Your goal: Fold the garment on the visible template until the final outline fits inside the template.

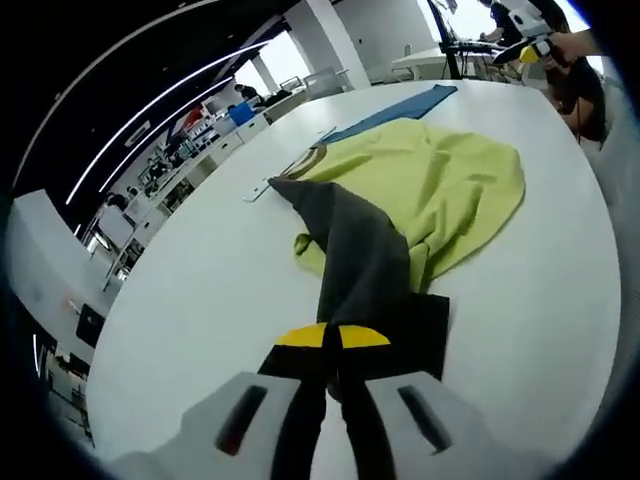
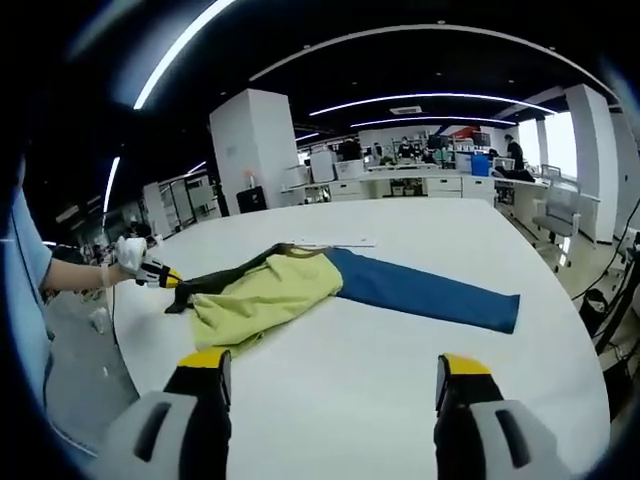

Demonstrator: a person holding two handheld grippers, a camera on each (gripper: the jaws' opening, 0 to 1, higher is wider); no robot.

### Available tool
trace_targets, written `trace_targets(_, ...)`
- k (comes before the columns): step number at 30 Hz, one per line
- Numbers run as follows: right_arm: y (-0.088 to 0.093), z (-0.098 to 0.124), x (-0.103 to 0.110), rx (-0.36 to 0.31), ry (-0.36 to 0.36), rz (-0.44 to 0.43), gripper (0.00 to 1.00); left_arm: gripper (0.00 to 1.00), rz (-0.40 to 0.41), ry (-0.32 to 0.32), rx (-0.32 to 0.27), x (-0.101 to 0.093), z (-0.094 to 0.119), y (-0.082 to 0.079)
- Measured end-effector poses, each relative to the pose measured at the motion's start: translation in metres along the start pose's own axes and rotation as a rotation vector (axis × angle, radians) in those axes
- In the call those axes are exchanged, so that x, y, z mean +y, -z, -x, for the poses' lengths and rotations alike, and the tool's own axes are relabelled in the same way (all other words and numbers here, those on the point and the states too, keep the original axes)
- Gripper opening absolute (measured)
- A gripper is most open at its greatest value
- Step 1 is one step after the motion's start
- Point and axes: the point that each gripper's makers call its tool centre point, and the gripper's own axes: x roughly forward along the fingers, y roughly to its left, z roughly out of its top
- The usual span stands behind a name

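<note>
Where the left gripper [image 1: 333, 345] rose from the bottom of the left gripper view, its yellow-tipped jaws were closed on the dark grey sleeve [image 1: 352, 255] of the garment [image 1: 440, 185], which ran from the tips straight ahead toward the body of the cloth. Garment: yellow-green torso, one dark grey sleeve, one blue sleeve [image 1: 395, 113], brown-edged collar; it lay spread on the white table [image 1: 200, 290], the torso rumpled and partly folded over. In the right gripper view the same garment [image 2: 265, 292] lay across the table [image 2: 400, 390] well ahead of the right gripper [image 2: 330, 378], whose jaws stood wide apart with nothing between them. Blue sleeve [image 2: 430, 292] stretched out flat to the right of that view; dark sleeve [image 2: 215, 280] drawn leftward to the left gripper [image 2: 165, 278], held in a person's hand [image 2: 128, 255] at the table's edge. Pale strip [image 2: 330, 242] lay on the table just beyond the collar.
</note>
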Motion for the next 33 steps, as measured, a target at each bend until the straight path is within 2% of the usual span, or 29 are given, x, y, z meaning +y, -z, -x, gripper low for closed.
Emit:
trace_targets(11,0.0,0.0,0.0,0.003,0.005,-0.002,0.84,0.01,0.024,0.016,0.004,0.0,-0.004,0.003)
trace_targets(12,0.0,0.0,0.0,0.003,0.005,-0.002,0.84,0.05,0.027,0.017,0.003,0.0,-0.004,0.003)
trace_targets(15,0.001,-0.002,0.002,0.006,0.001,-0.002,0.84,0.24,0.049,0.032,0.001,-0.002,-0.002,0.006)
trace_targets(17,0.002,-0.003,0.003,0.008,-0.001,-0.003,0.84,0.29,0.062,0.043,-0.012,-0.005,0.002,0.006)
trace_targets(19,0.003,-0.004,0.005,0.009,-0.005,-0.003,0.84,0.34,0.095,0.052,-0.025,-0.006,0.005,0.006)
trace_targets(21,0.004,-0.005,0.006,0.011,-0.008,-0.002,0.84,0.42,0.163,0.069,-0.047,-0.01,0.007,0.004)
trace_targets(24,0.005,-0.006,0.007,0.012,-0.011,-0.003,0.84,0.51,0.224,0.085,-0.059,-0.013,0.011,0.008)
trace_targets(29,0.004,-0.006,0.009,0.005,-0.015,-0.005,0.84,0.48,0.292,0.081,-0.055,-0.015,0.019,0.02)
trace_targets(33,0.005,-0.006,0.01,0.004,-0.018,-0.006,0.84,0.49,0.398,0.093,-0.067,-0.021,0.025,0.027)
